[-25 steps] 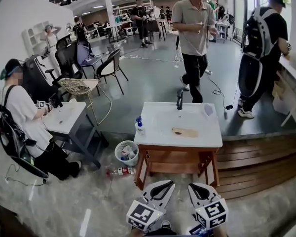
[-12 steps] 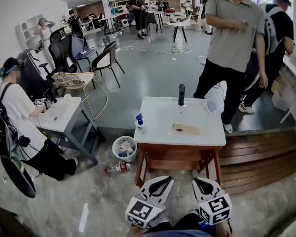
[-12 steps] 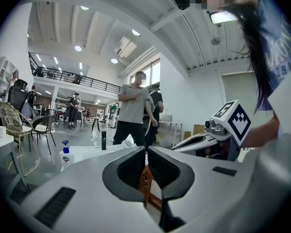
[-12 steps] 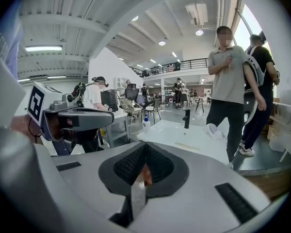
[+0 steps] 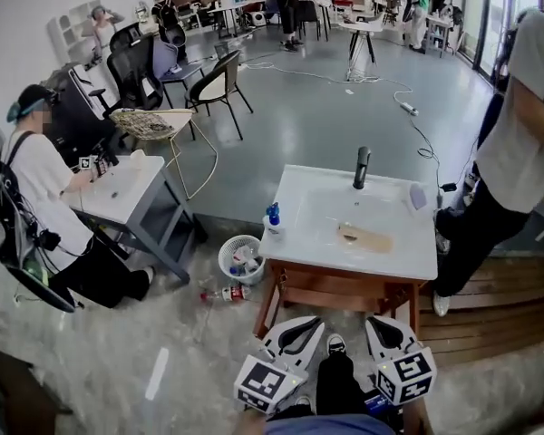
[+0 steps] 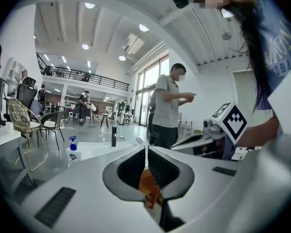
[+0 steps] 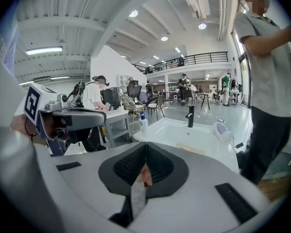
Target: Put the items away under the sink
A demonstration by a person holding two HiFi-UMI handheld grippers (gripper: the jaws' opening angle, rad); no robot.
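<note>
Sink counter [image 5: 317, 208] nearer, bystander [image 5: 517, 161] shifted right, wastebasket [image 5: 227, 265] beside its leg

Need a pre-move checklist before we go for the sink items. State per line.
1. Left gripper empty: ok, jaws shut on nothing.
2. Right gripper empty: ok, also shut.
3. Jaws open for a grasp: not ok.
4. Soap bottle upright on sink corner: ok.
5. Sink's right side free: not ok, a person stands close by it.
6. Room under sink: cannot tell, only the wooden frame shows.
</note>
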